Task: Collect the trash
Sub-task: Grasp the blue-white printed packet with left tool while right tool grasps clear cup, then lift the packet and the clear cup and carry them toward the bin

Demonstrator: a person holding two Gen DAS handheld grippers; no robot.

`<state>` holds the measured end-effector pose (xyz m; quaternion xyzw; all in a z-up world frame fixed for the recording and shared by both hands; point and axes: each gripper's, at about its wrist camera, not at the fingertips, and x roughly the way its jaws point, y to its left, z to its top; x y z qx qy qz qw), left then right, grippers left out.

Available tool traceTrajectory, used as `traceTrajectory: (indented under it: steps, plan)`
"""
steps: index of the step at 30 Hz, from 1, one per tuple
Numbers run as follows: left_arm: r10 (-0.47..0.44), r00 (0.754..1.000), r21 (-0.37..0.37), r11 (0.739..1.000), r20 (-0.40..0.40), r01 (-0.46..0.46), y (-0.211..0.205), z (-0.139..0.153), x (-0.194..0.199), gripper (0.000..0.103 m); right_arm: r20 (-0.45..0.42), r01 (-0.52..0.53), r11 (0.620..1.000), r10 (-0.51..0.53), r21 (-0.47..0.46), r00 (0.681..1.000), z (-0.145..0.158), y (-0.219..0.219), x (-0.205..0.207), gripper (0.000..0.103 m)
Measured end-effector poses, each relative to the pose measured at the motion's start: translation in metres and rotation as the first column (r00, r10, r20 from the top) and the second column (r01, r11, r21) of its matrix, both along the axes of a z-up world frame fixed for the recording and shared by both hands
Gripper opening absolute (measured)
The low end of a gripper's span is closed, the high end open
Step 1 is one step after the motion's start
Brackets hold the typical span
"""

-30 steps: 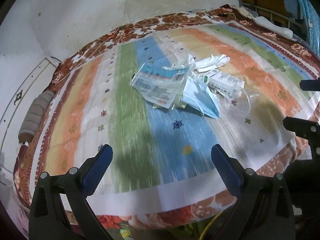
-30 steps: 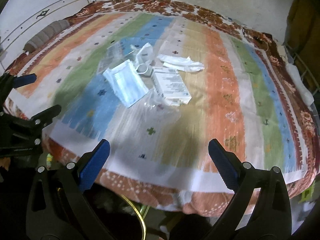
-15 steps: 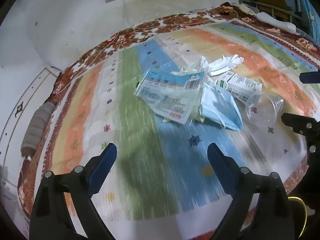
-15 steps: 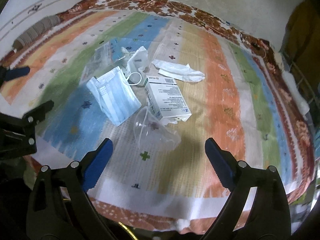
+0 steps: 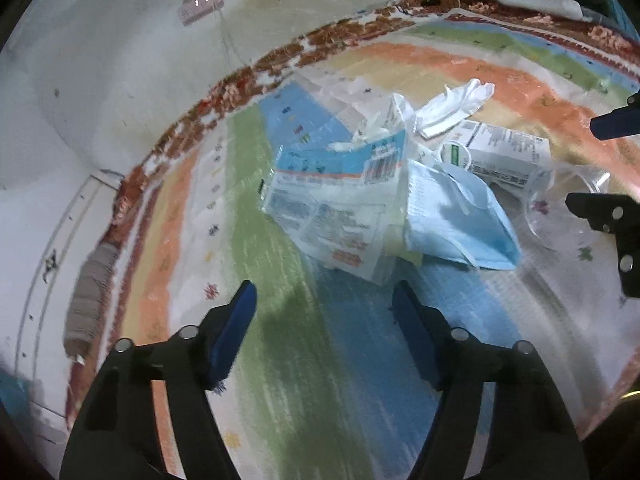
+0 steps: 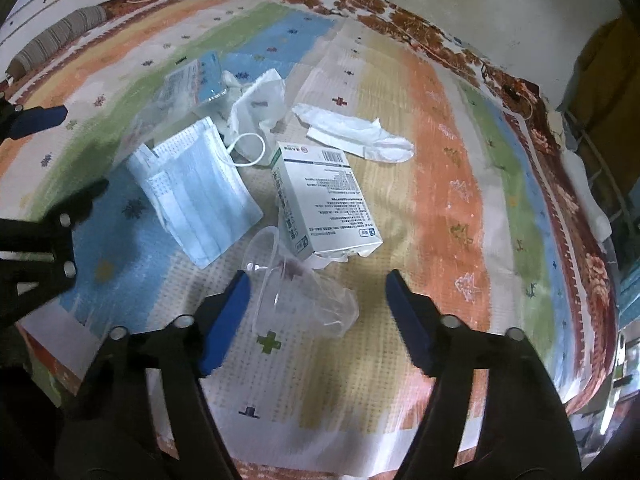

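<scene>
A heap of trash lies on the striped bedspread (image 5: 288, 344). My left gripper (image 5: 324, 304) hangs just short of a printed plastic wrapper (image 5: 332, 204); its jaws are closing with nothing between them. A blue face mask (image 5: 456, 216) lies to the wrapper's right. In the right wrist view my right gripper (image 6: 318, 280) straddles a clear plastic cup (image 6: 304, 296) lying on its side; its jaws are closing and the pads stand apart from the cup. Beyond the cup sit a white medicine box (image 6: 324, 196), the face mask (image 6: 196, 192) and crumpled white tissue (image 6: 352, 134).
A white wall (image 5: 120, 60) with a power strip (image 5: 200, 6) rises behind the bed. A grey rolled cloth (image 5: 90, 300) lies at the bed's left edge. More crumpled tissue (image 6: 258, 104) lies behind the mask. A metal rack (image 6: 596, 152) stands at the right.
Both grippers have come forward and down toward the trash heap, which looms larger now. Both pairs of jaws have narrowed. The right one has arrived around the plastic cup.
</scene>
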<state>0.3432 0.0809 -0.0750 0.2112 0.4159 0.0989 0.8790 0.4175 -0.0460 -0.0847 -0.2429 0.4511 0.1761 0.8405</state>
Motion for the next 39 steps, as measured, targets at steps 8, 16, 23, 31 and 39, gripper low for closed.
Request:
traceTrajectory:
  steps: [8,16,23,31,39]
  plan:
    - [-0.077,0.997,0.063,0.995,-0.010,0.077,-0.019,-0.011,0.011,0.053,-0.001,-0.013,1.000,0.013,-0.010,1.000,-0.005,0.000,0.002,0.030]
    - [-0.042,0.999,0.015,0.999,0.028,0.042,-0.012,-0.002,0.012,0.007,-0.012,-0.002,1.000,0.002,0.002,1.000,0.001,-0.012,0.008,0.008]
    - [0.032,0.998,-0.120,0.992,0.046,-0.026,0.008,0.019,0.000,0.001,-0.065,0.017,0.997,-0.012,0.081,0.998,0.012,-0.022,0.009,0.008]
    - [0.090,0.994,-0.269,0.961,0.058,-0.071,0.024,0.056,-0.023,0.000,-0.091,0.013,0.989,0.000,0.149,0.996,0.029,-0.028,0.000,0.008]
    - [0.159,0.986,-0.367,0.921,0.053,-0.129,0.039,0.084,-0.037,0.000,-0.100,0.009,0.977,0.013,0.214,0.995,0.049,-0.038,-0.018,0.008]
